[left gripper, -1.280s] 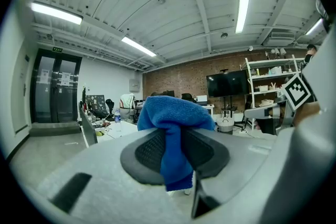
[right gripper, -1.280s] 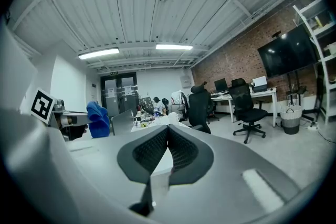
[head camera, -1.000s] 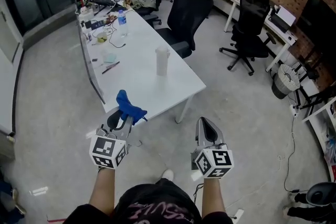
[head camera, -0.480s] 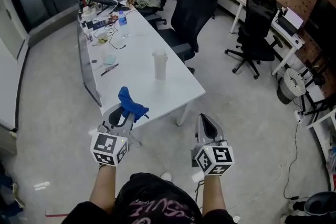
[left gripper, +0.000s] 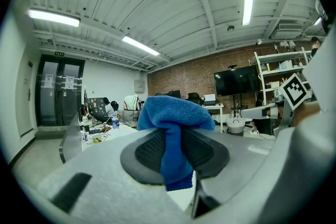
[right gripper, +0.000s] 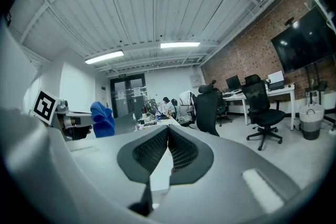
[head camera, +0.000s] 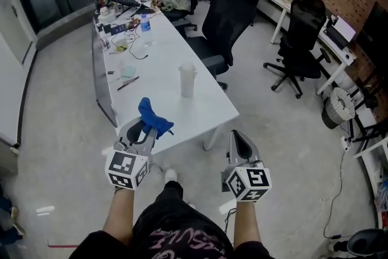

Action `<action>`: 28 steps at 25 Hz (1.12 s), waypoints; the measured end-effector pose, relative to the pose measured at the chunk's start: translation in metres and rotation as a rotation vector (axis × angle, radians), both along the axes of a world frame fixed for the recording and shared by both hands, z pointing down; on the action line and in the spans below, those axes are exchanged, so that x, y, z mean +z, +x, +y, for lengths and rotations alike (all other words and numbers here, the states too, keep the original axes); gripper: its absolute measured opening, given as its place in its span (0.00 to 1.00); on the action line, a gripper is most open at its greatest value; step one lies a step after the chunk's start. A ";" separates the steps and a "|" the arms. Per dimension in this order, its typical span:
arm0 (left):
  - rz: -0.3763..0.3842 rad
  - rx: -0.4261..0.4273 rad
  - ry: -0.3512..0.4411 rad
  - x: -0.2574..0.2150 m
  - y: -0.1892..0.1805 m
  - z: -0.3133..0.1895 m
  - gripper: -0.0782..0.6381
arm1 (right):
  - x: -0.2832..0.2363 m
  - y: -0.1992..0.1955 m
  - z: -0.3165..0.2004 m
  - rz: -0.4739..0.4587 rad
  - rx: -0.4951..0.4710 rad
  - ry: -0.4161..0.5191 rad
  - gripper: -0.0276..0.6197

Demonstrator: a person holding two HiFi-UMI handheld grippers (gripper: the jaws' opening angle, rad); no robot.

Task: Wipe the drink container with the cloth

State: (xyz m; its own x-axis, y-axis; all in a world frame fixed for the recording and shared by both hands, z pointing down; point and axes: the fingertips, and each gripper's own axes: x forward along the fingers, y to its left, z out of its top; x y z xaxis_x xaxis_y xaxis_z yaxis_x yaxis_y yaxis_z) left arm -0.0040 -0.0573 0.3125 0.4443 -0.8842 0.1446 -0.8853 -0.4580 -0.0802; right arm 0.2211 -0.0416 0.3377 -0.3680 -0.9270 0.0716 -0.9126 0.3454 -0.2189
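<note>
While upright on table [head camera: 206, 107], drink container [head camera: 187, 83].

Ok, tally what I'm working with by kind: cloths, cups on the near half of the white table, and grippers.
Cloths: 1, the blue cloth.
Cups: 1, the white cup.
Grippers: 2, left gripper shut on the cloth, right gripper shut and empty.
Total: 4.
</note>
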 end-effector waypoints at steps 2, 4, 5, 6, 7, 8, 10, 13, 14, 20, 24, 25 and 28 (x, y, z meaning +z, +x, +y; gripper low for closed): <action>0.005 -0.001 0.000 0.001 0.000 -0.010 0.23 | 0.000 0.000 -0.010 0.005 -0.002 0.000 0.04; 0.009 0.000 0.000 0.003 0.000 -0.021 0.23 | 0.000 -0.001 -0.022 0.009 -0.005 0.000 0.04; 0.011 0.000 0.000 0.003 0.000 -0.027 0.23 | -0.001 -0.002 -0.029 0.012 -0.007 0.000 0.04; 0.012 -0.001 0.000 0.004 -0.001 -0.032 0.23 | -0.001 -0.004 -0.035 0.016 -0.010 0.000 0.04; 0.014 -0.001 -0.002 0.007 -0.003 -0.038 0.23 | 0.000 -0.007 -0.042 0.020 -0.014 0.000 0.04; 0.016 -0.003 -0.006 0.010 -0.005 -0.044 0.23 | 0.001 -0.009 -0.048 0.025 -0.018 -0.002 0.04; 0.024 -0.008 -0.019 0.017 -0.010 -0.059 0.23 | 0.003 -0.016 -0.063 0.035 -0.027 -0.006 0.04; 0.038 -0.011 -0.035 0.027 -0.017 -0.084 0.23 | 0.007 -0.025 -0.088 0.048 -0.036 -0.014 0.04; 0.041 -0.011 -0.041 0.030 -0.019 -0.092 0.23 | 0.009 -0.028 -0.096 0.051 -0.038 -0.018 0.04; 0.044 -0.004 -0.081 0.048 -0.023 -0.135 0.23 | 0.017 -0.040 -0.142 0.063 -0.049 -0.037 0.04; 0.040 0.012 -0.113 0.065 -0.029 -0.162 0.23 | 0.026 -0.055 -0.176 0.073 -0.063 -0.047 0.05; 0.038 0.015 -0.121 0.069 -0.031 -0.168 0.23 | 0.028 -0.059 -0.185 0.074 -0.068 -0.048 0.05; 0.037 0.014 -0.152 0.085 -0.037 -0.183 0.23 | 0.036 -0.070 -0.209 0.074 -0.083 -0.058 0.06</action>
